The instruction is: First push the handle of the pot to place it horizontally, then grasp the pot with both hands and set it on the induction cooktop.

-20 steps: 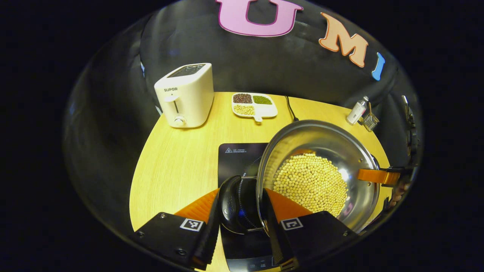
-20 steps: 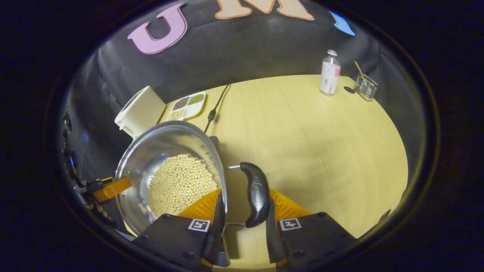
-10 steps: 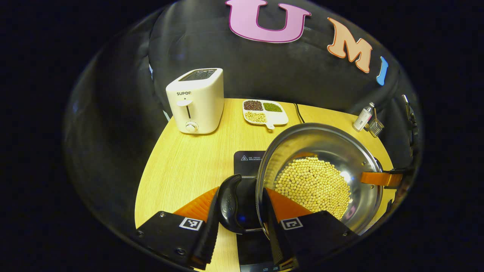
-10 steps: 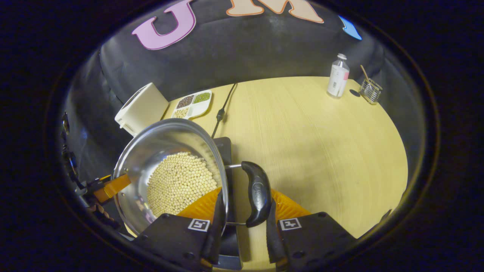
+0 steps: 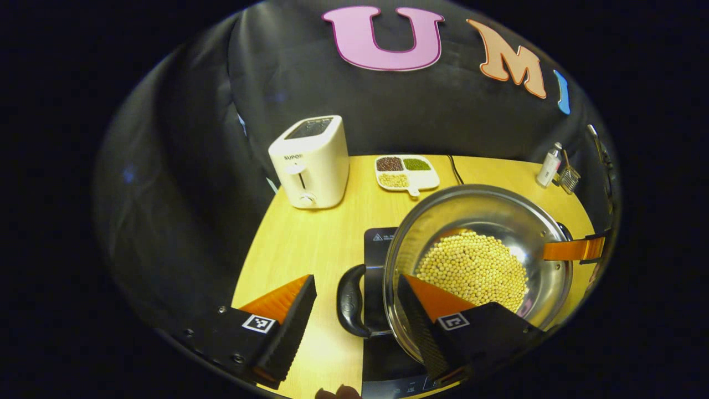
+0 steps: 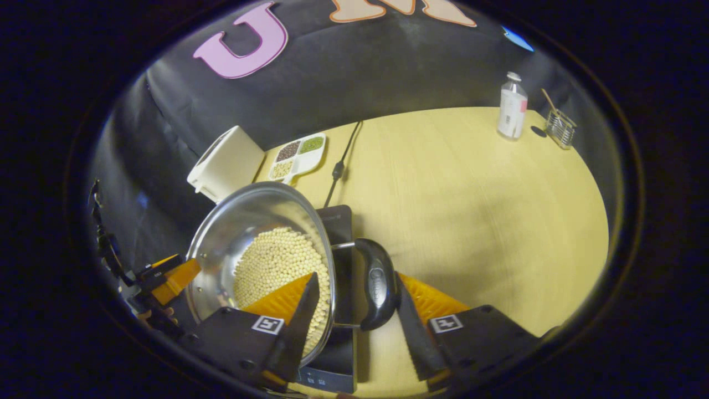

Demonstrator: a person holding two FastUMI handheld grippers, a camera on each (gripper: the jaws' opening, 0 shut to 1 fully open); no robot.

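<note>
A shiny round steel pot (image 5: 487, 233), loaded with pale yellow beans (image 5: 471, 269), sits on the flat black induction cooktop (image 5: 376, 244) on the yellow wooden counter (image 5: 299, 244). The left tool (image 5: 354, 316) stands open around one black loop handle (image 5: 349, 302); the right tool (image 6: 354, 321) stands open around the other handle (image 6: 379, 282). Neither grips. The filled pot looks heavy, rigid and slick-walled; the two side handles offer the surest hold. A white toaster (image 5: 310, 160) and a divided white dish (image 5: 407, 172) stand behind.
</note>
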